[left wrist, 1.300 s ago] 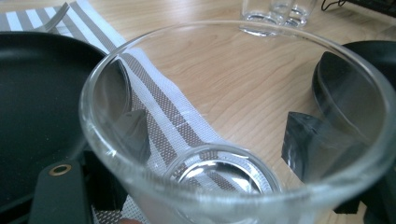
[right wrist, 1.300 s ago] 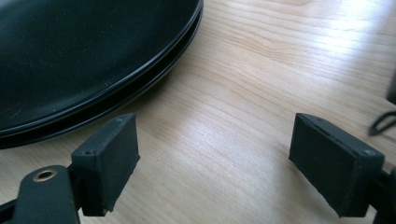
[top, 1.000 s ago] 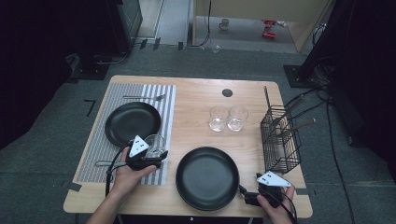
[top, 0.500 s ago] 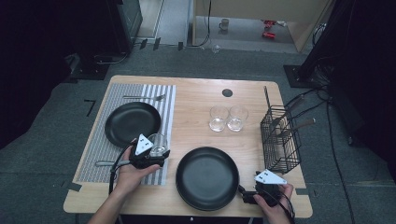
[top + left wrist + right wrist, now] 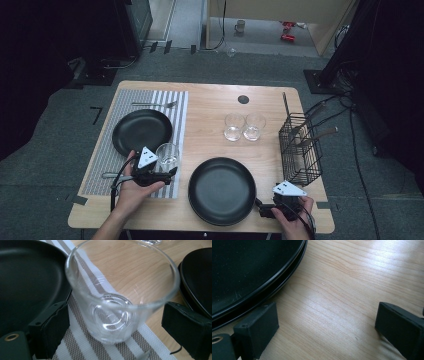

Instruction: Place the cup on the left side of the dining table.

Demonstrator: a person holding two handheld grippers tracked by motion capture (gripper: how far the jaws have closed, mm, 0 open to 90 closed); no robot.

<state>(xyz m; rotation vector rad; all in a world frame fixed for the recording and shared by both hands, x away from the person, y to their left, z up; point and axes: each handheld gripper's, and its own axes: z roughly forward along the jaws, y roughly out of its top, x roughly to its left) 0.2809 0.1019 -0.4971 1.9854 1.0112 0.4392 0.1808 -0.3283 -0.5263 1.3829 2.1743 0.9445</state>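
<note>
Straddling the glass [image 5: 120, 302] that stands upright on the striped mat [image 5: 115, 155] just beside the far-left black plate [image 5: 141, 131], your left hand-held gripper [image 5: 167, 172] has just been spreading its jaws off the walls, while your right hand-held gripper [image 5: 265, 210] idles spread and empty, well apart from it.

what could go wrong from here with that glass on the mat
1. The left gripper has just been opening, with the glass between its jaws and a gap at each pad; pulling back crookedly could tip it.
2. The glass sits on the striped mat close to the left black plate, so a nudge could knock it against the rim.
3. The right gripper rests open beside the near plate and might bump it.
</note>
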